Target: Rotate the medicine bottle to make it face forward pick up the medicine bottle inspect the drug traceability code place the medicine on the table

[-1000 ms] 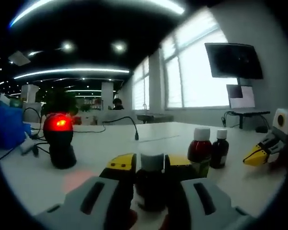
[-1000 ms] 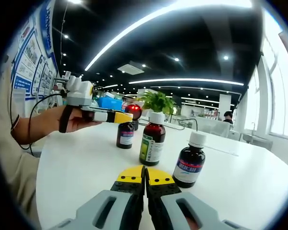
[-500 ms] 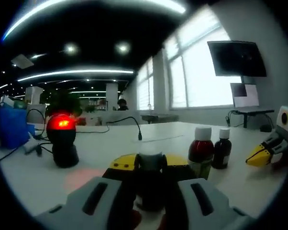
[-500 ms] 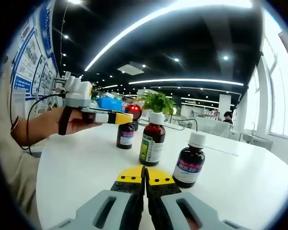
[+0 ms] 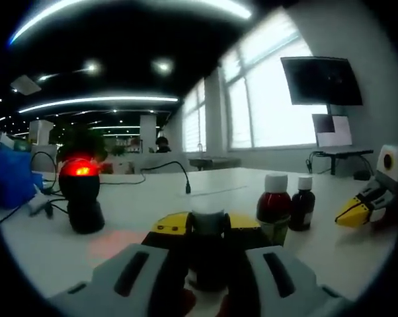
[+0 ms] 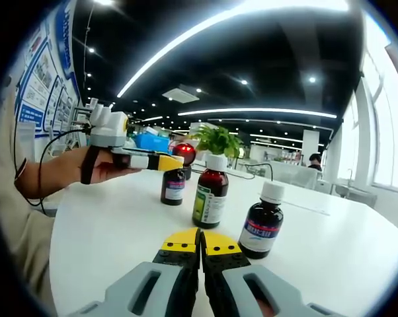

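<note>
1. Since half a second ago, the left gripper view has drifted slightly, so the scanner and bottles sit a little further left in it; the right gripper view is almost unchanged, with the left claw's tip a touch lower.
2. The left claw (image 5: 209,228) is pinching a dark medicine bottle (image 5: 208,254) with a white cap between its yellow-tipped jaws, just above the white tabletop (image 5: 153,198).
3. In the right gripper view, the same claw (image 6: 171,162), held by a person's hand (image 6: 93,168), sits over that bottle (image 6: 173,186).
4. The right claw (image 6: 200,241) is pressed together and holds nothing, low over the tabletop (image 6: 113,224).
5. A red-liquid bottle (image 6: 211,189) and a dark blue-labelled bottle (image 6: 261,221) stand upright ahead of it.
6. A black scanner with a red light (image 5: 80,195) stands left of the left claw.
7. A green plant (image 6: 217,140) shows behind the bottles.
</note>
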